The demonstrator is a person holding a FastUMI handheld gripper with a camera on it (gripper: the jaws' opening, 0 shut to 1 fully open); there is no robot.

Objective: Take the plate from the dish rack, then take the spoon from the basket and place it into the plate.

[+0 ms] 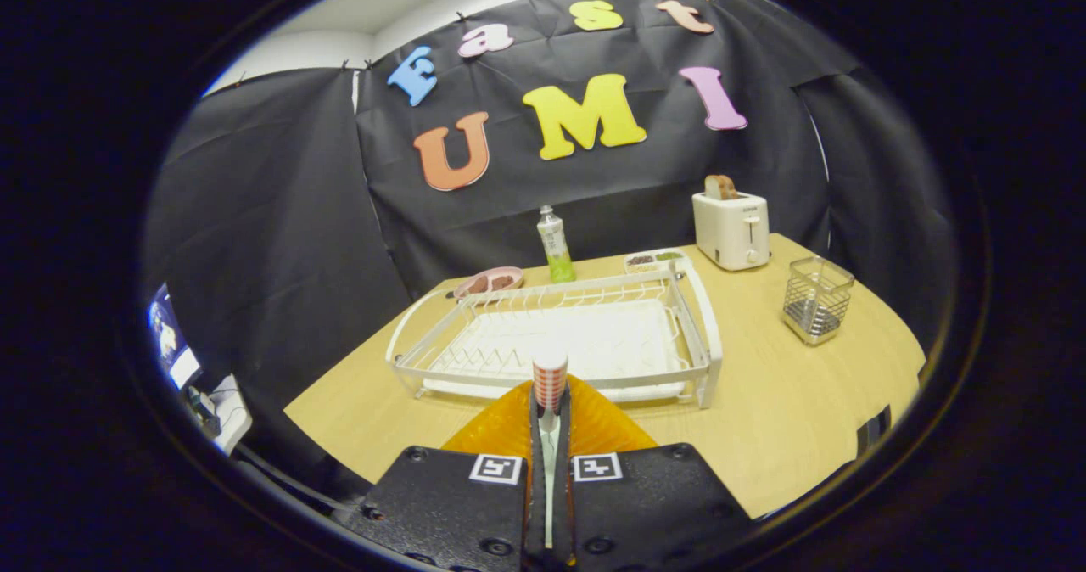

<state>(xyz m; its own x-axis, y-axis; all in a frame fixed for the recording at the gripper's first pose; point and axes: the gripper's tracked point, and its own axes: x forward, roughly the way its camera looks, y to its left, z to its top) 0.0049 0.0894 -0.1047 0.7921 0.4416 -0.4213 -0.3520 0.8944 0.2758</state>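
The tool [550, 415] is clamped on a spoon [550, 378], its checked handle end poking up between the fingers. Directly beneath them lies an orange plate [594, 426] on the bench [789, 411], so the spoon seems poised for lowering into it. At 12 o'clock just beyond sits the white dish rack [551, 343], with no plate in it. The wire basket [816, 299] stands at 2 o'clock, well apart, near a toaster [731, 228].

A toaster [731, 230], bottle [555, 245] and pink bowl [489, 283] stand on the table [789, 411].
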